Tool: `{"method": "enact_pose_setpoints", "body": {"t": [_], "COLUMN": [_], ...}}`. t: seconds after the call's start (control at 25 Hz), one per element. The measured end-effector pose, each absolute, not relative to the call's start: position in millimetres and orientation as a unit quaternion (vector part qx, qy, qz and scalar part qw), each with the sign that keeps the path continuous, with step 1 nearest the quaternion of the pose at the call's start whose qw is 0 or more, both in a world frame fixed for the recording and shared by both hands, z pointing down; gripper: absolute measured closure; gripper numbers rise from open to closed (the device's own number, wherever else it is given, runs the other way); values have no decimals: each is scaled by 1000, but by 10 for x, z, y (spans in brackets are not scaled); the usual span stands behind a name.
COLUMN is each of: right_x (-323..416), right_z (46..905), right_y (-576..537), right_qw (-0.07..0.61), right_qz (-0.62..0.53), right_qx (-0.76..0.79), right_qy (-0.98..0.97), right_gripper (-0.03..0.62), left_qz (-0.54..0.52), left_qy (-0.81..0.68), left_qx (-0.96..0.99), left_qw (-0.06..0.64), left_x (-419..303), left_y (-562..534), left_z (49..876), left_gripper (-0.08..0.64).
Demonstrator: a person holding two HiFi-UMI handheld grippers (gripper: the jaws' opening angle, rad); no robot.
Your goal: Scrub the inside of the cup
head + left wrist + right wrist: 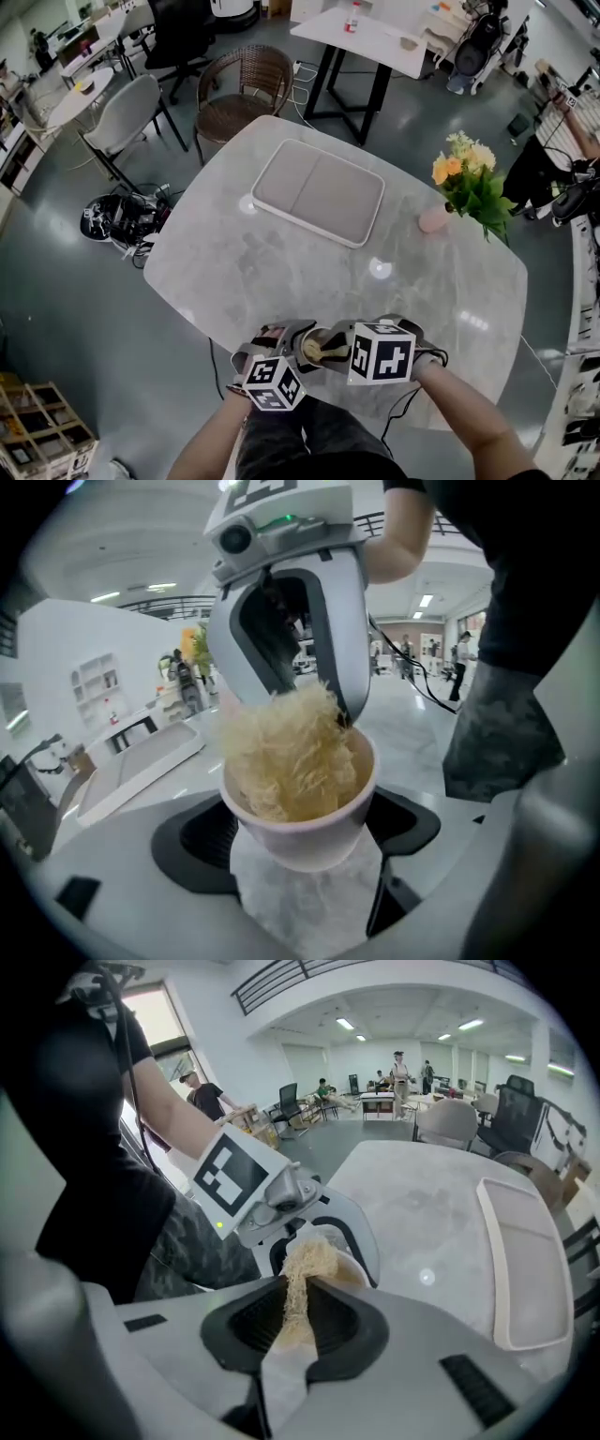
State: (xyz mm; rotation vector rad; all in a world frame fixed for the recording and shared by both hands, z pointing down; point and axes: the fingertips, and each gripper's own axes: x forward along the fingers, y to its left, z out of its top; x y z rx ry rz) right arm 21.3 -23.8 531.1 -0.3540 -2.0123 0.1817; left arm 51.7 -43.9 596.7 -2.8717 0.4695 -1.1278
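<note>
A pale pink cup (305, 827) sits clamped between the jaws of my left gripper (300, 841), mouth facing up toward the other gripper. A tan fibrous scrubber (281, 752) fills the cup and sticks out above its rim. My right gripper (292, 1321) is shut on that scrubber (298, 1283), pressing it down into the cup (352, 1274). In the head view both grippers meet at the table's near edge, the left gripper (281, 361) against the right gripper (352, 352), with the scrubber (323, 351) showing between them.
A grey marble table (281, 262) carries a flat grey tray (319, 192) in the middle and a pink vase of yellow flowers (464, 183) at the right. A wicker chair (239, 94) and a white chair (127, 112) stand beyond the far edge.
</note>
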Motion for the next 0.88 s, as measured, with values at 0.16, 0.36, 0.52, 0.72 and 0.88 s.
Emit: {"method": "enact_pose_setpoints", "body": {"t": [0.16, 0.36, 0.52, 0.72, 0.88], "right_x": [175, 71, 5, -66, -134], "right_z": [5279, 5429, 5591, 5756, 5711], "right_y": [-333, -350, -338, -320, -263], "right_qw": [527, 559, 587, 610, 602], "right_qz": [-20, -77, -127, -120, -42], "right_qx": [-154, -166, -183, -197, -201], "right_qy": [-836, -809, -778, -758, -772], "right_gripper": [526, 526, 526, 526, 526], "left_qz": [-386, -407, -417, -428, -436], "left_qy": [53, -63, -117, -172, -218], "left_qx": [-920, -907, -895, -877, -861], "left_qw": [47, 86, 108, 134, 147], "left_x": [434, 339, 271, 222, 163], "left_y": [-456, -409, -391, -388, -375], "left_z": [5975, 5983, 5976, 5986, 6006], "left_gripper": [129, 129, 130, 130, 132]}}
